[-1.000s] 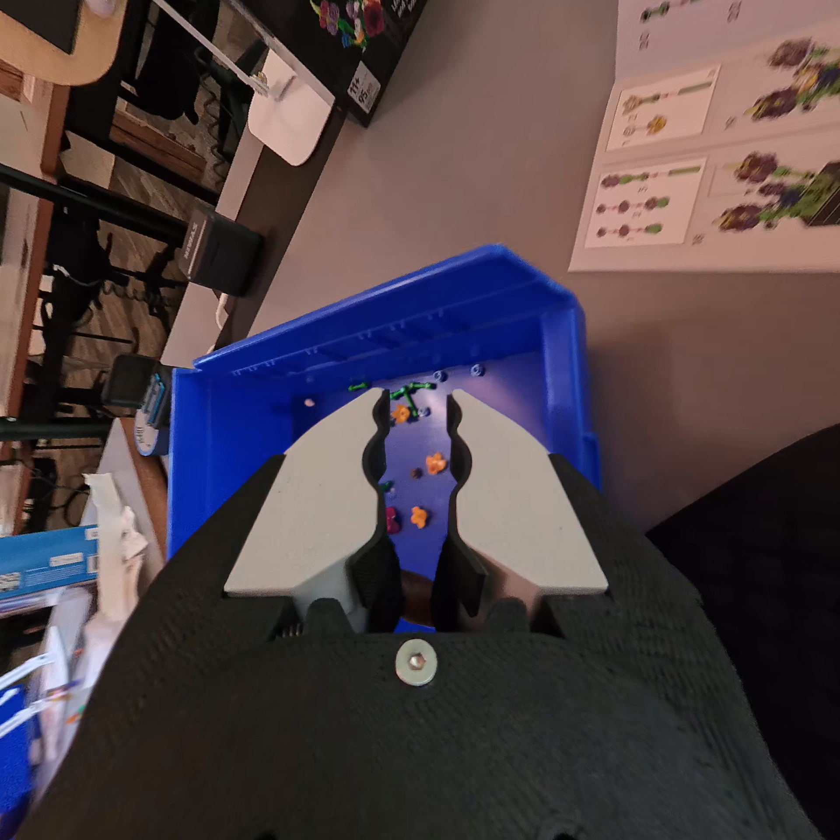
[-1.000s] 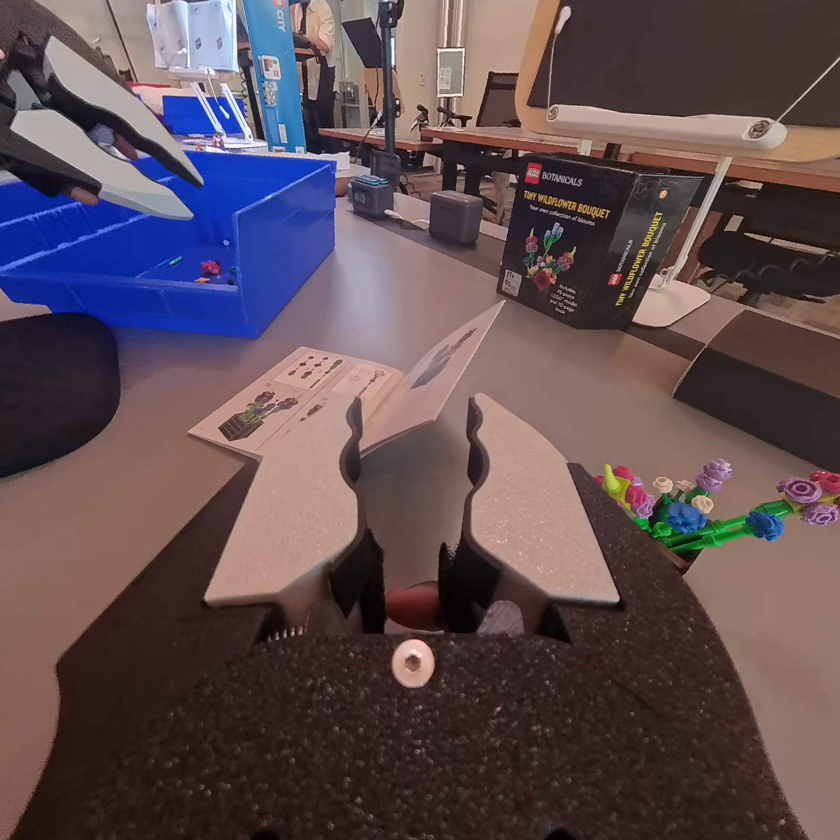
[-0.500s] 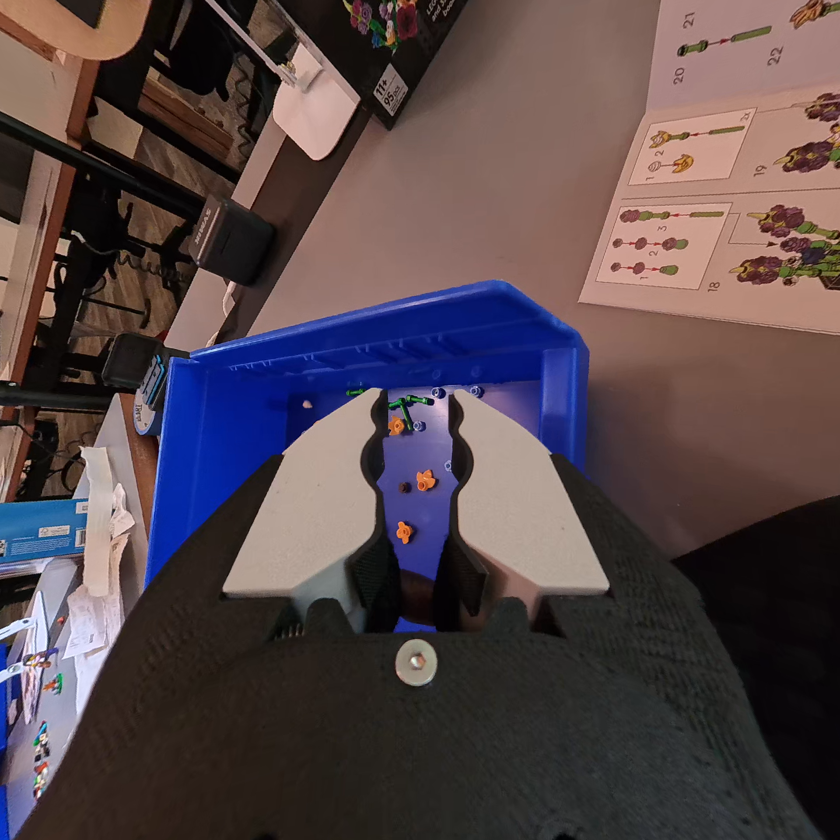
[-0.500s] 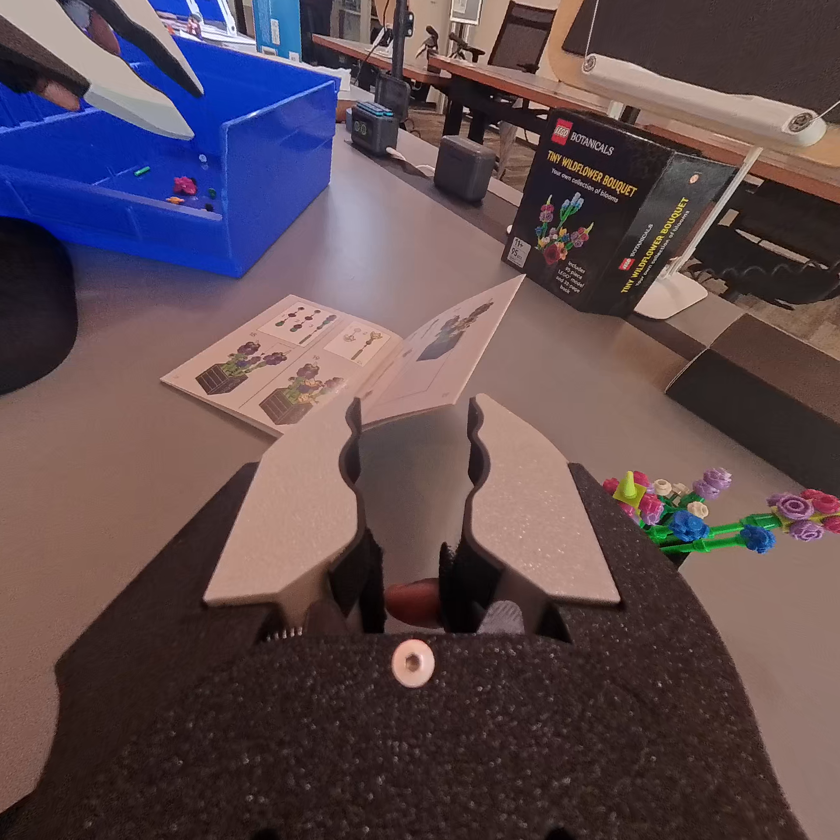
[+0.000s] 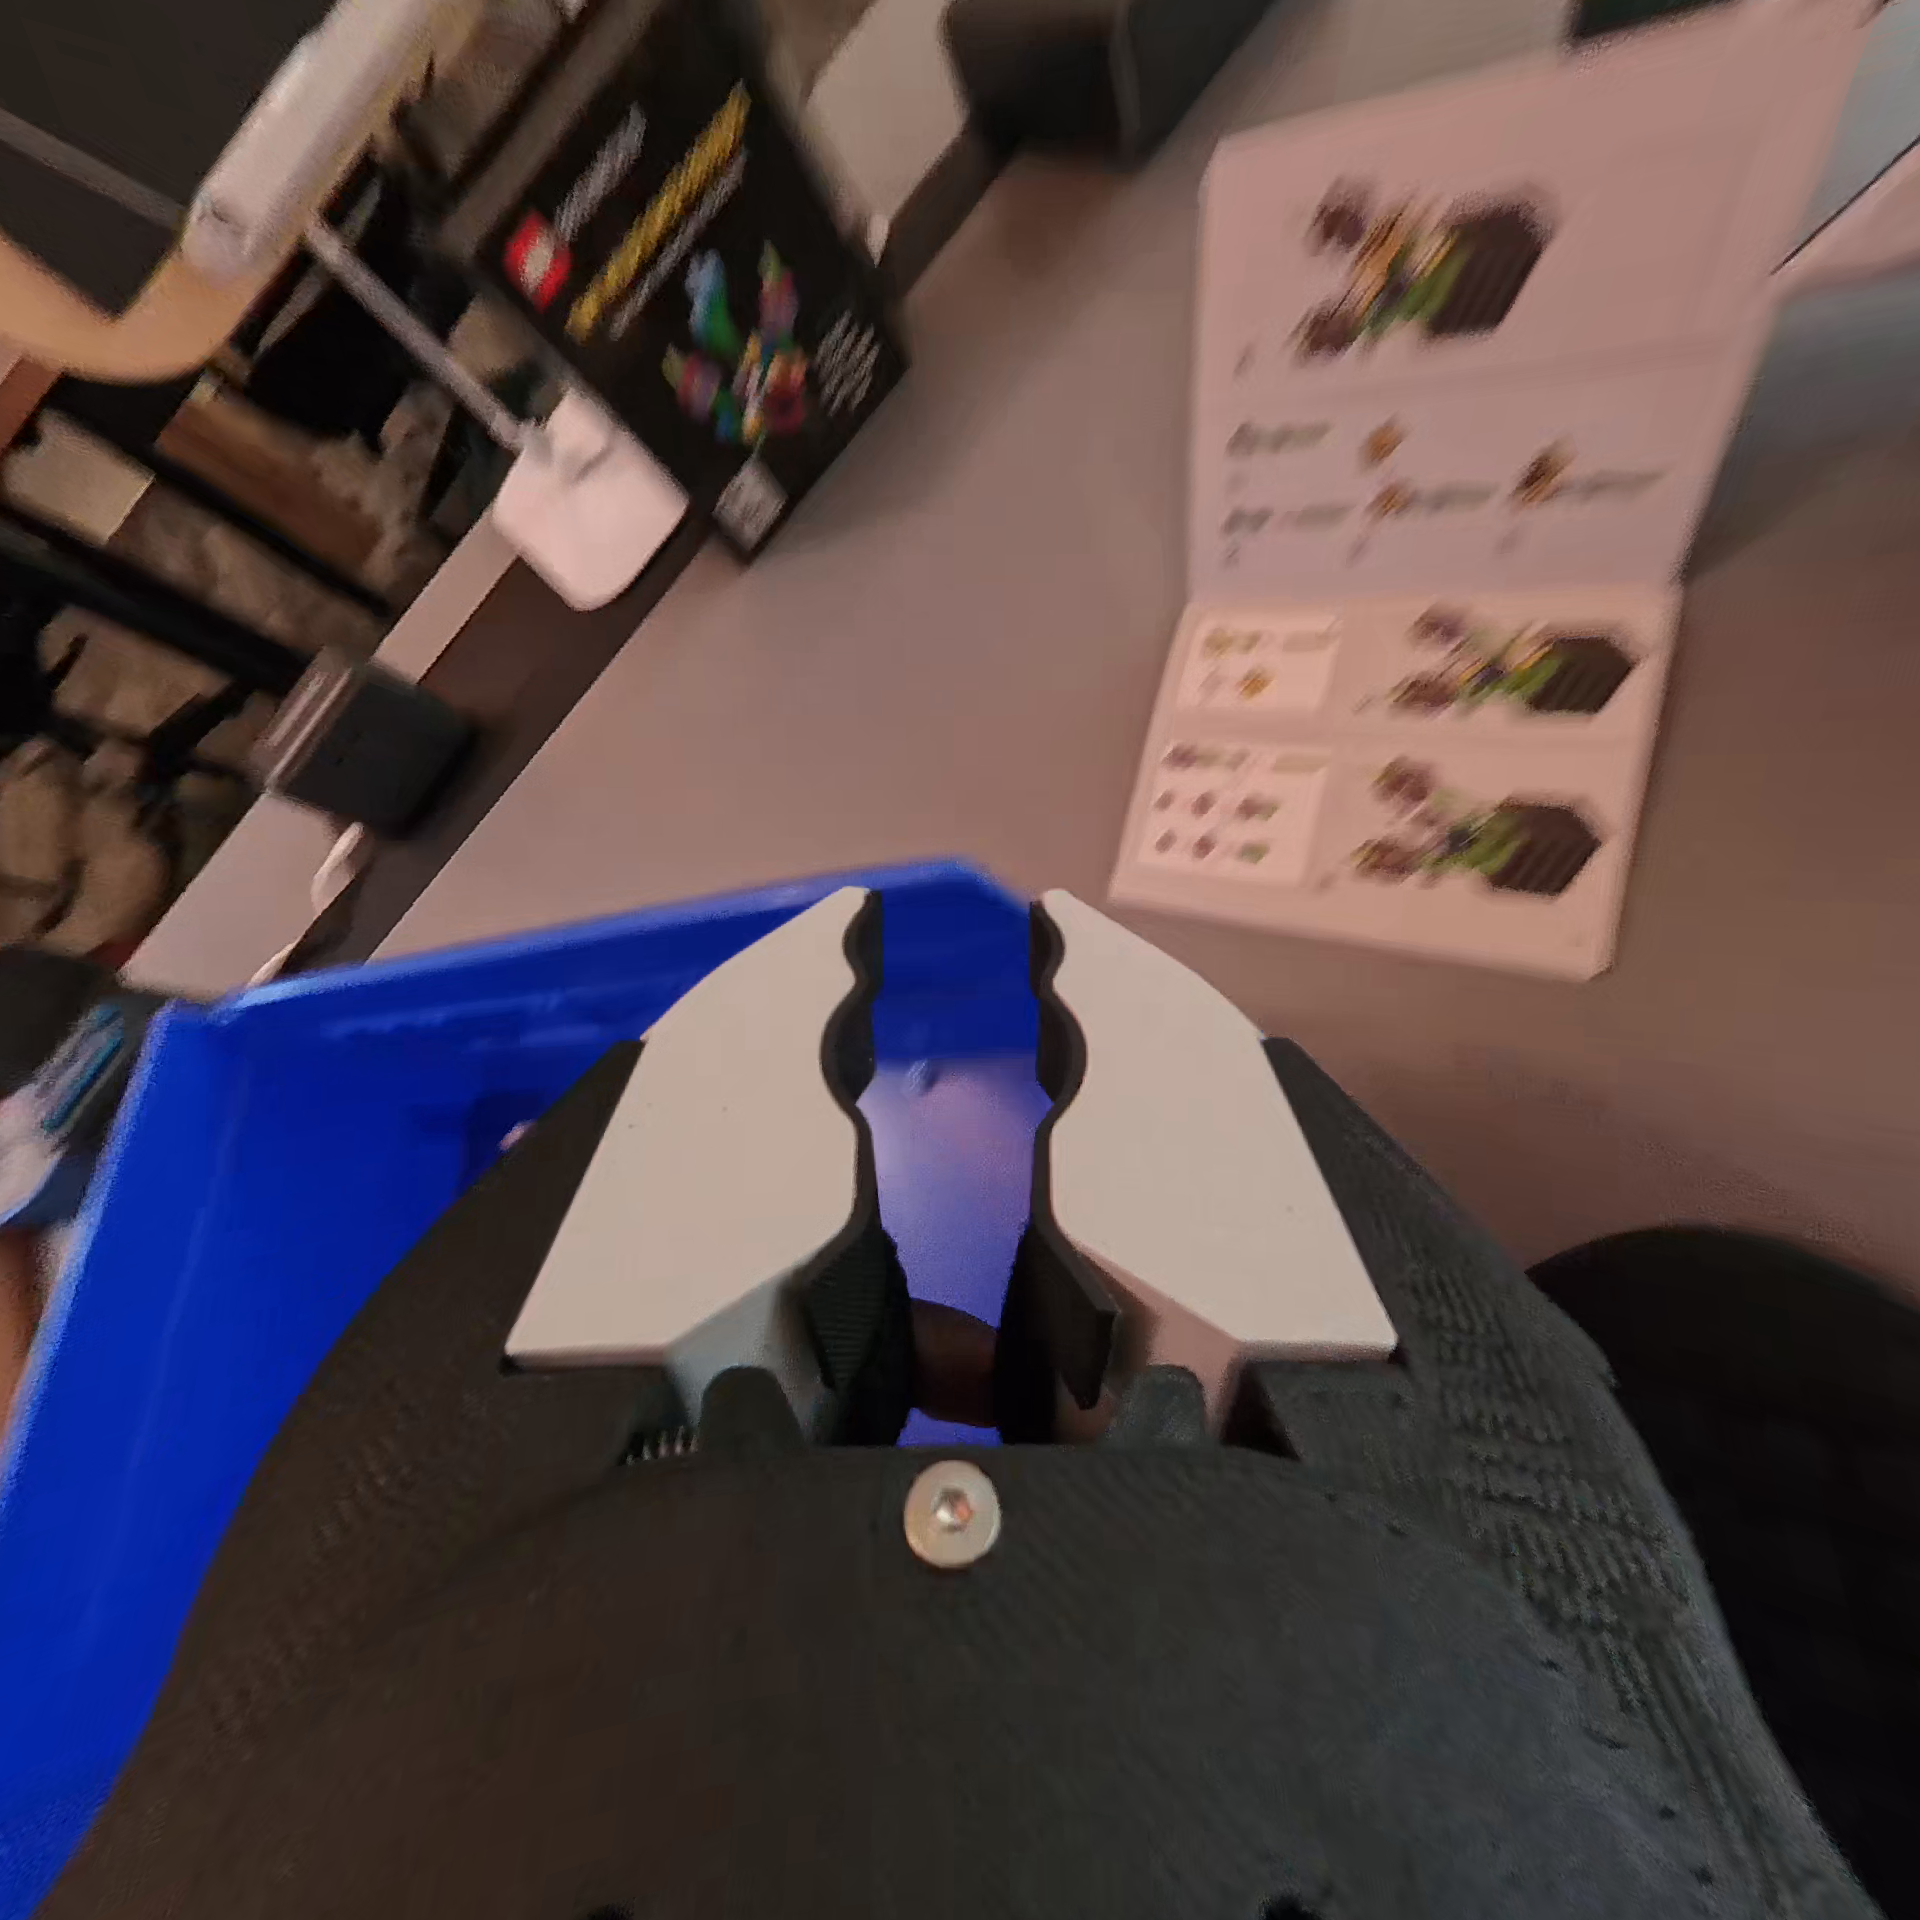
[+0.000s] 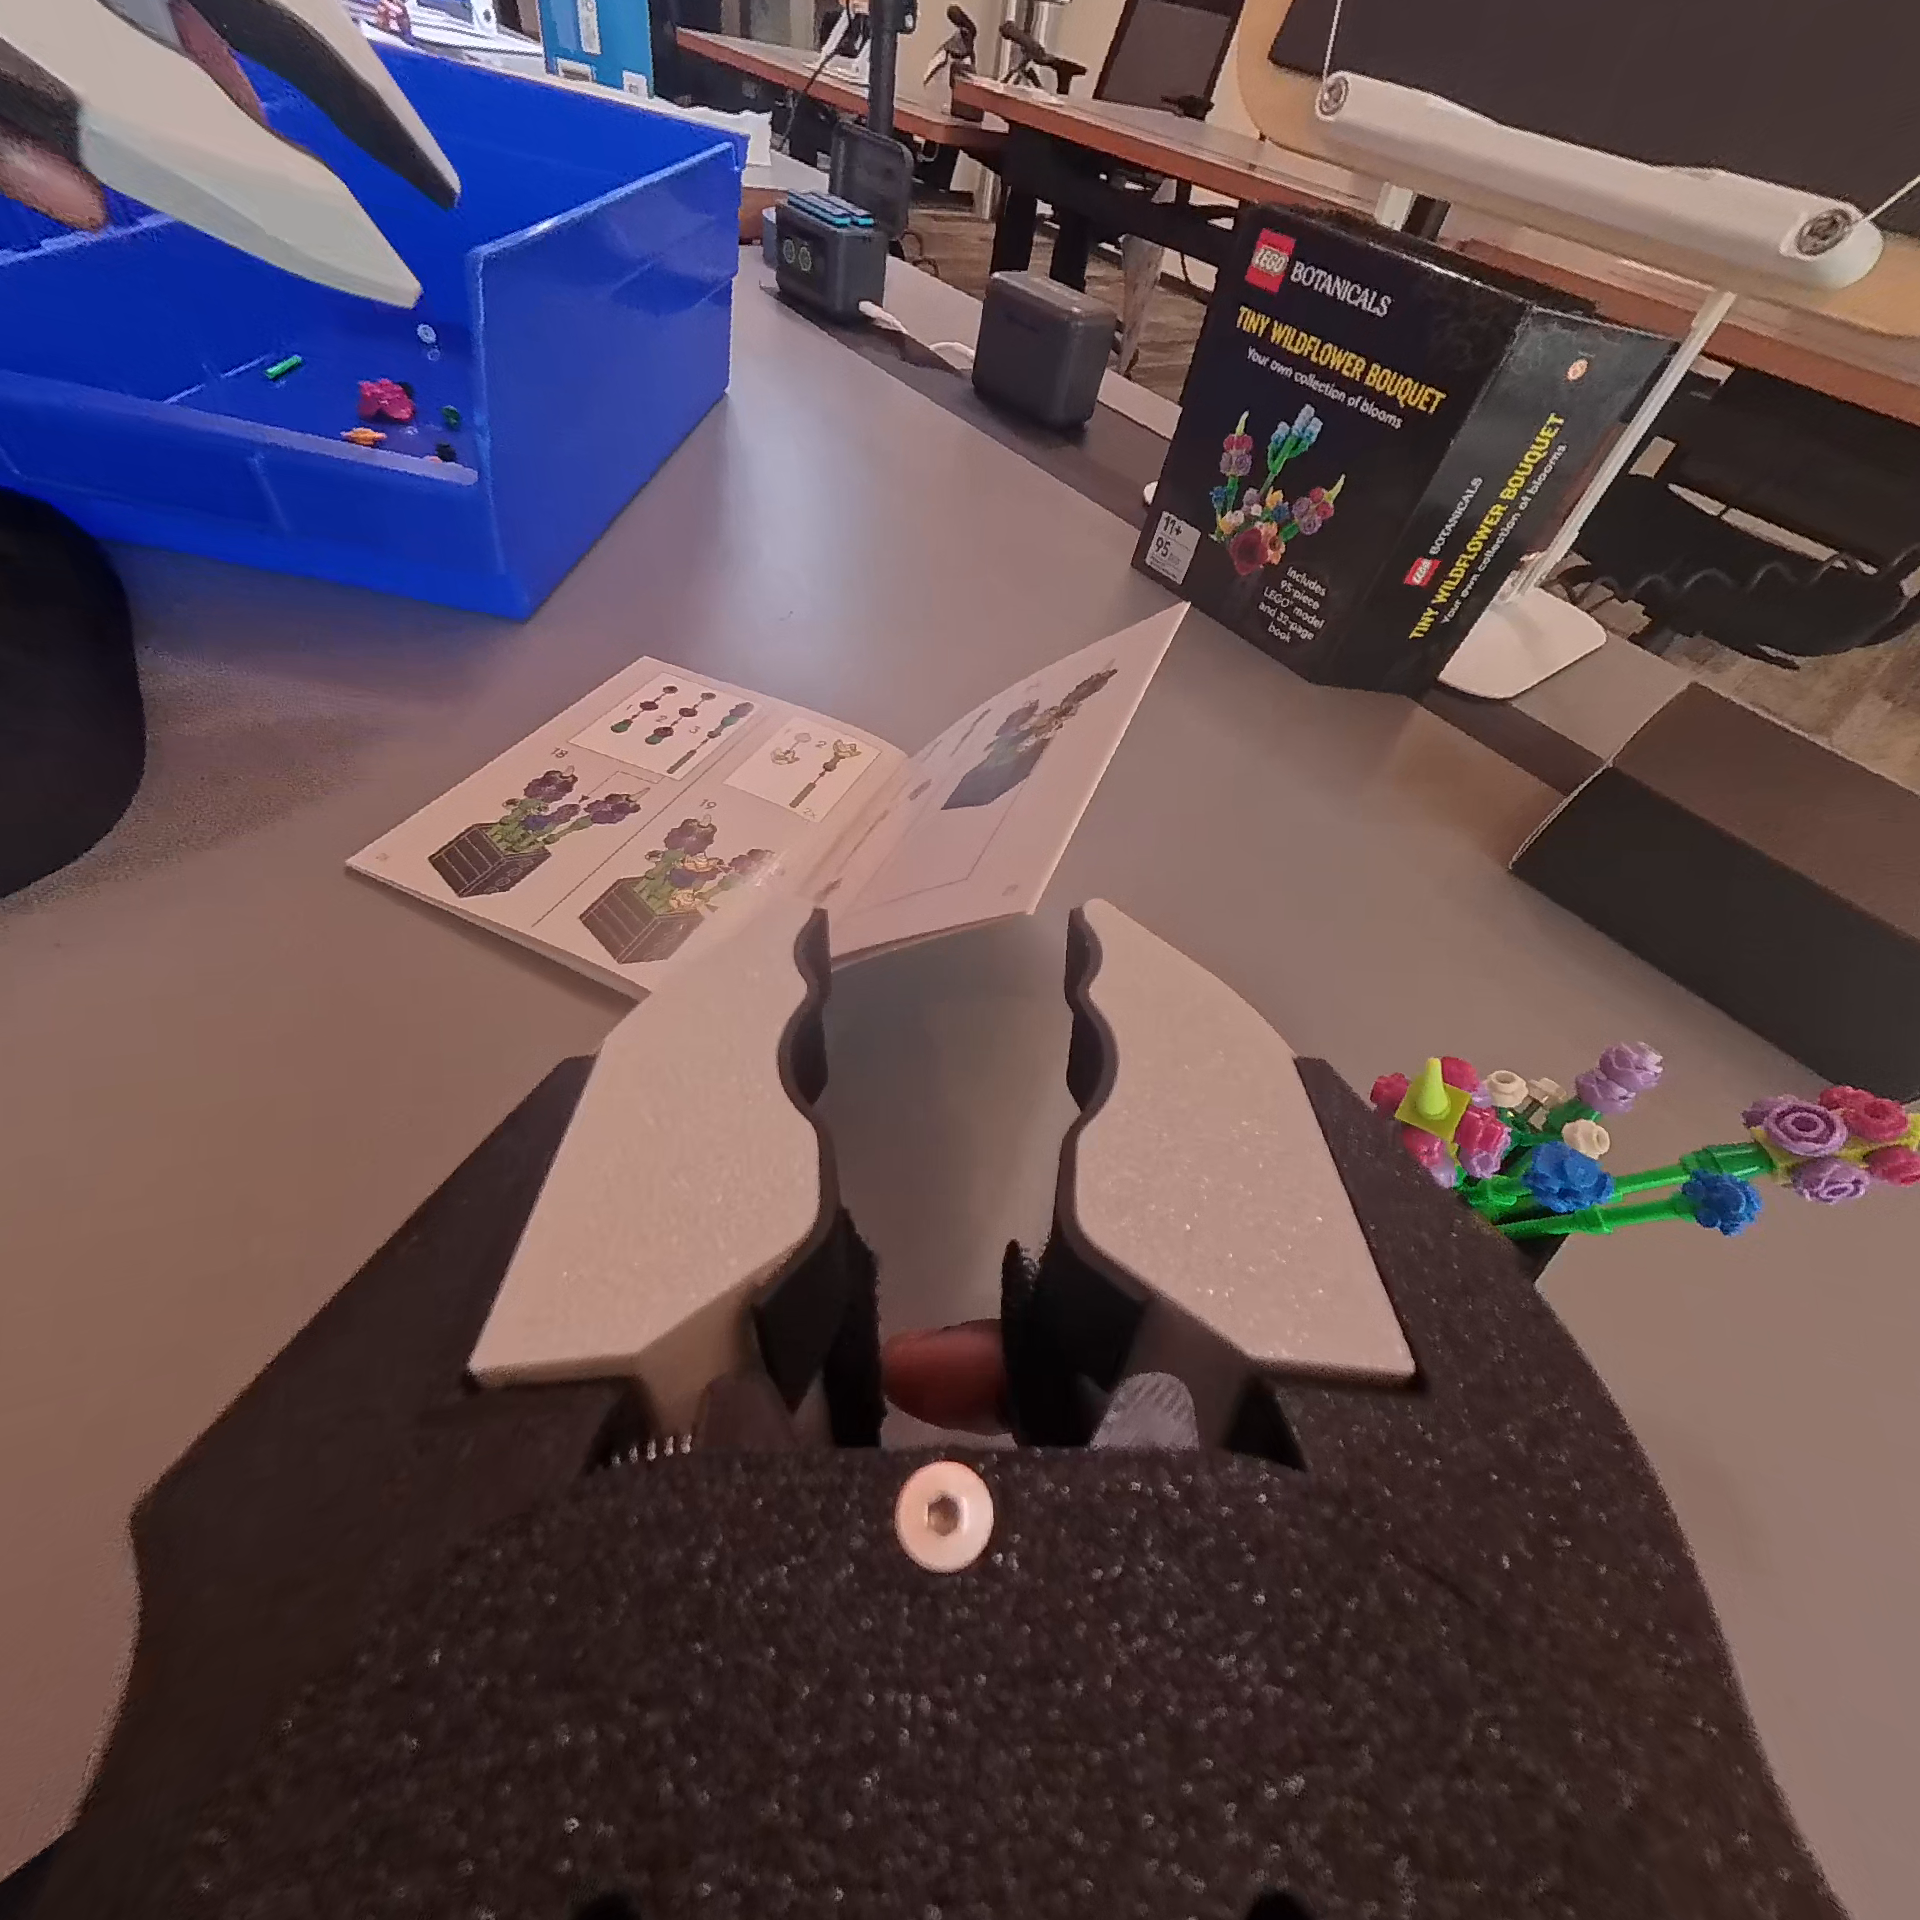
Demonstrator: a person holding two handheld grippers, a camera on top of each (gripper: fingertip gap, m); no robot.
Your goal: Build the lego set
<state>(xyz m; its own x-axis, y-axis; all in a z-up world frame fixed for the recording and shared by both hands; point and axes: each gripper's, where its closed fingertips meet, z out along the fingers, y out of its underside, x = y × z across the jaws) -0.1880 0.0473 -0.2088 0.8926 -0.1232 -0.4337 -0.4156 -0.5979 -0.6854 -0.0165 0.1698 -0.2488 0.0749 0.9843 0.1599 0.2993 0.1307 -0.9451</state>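
My left gripper is open and empty, above the blue bin; the view is blurred and the bin's loose pieces are hidden there. In the right wrist view the left gripper hovers over the blue bin, which holds small loose pieces: a magenta flower, a green stem and an orange piece. My right gripper is open and empty, low over the grey table. The partly built bouquet stands just to its right. The open instruction booklet lies ahead of it.
The black set box stands at the back right, next to a white lamp base. A dark pad lies at the left by the bin. A dark box sits at the right. Small grey devices stand at the table's far edge. My hands' fingertips stand some 20 cm from each other.
My left gripper has tilted up and swung toward the booklet, so the bin's floor has dropped out of its view. My right gripper has shifted slightly forward; both stay open.
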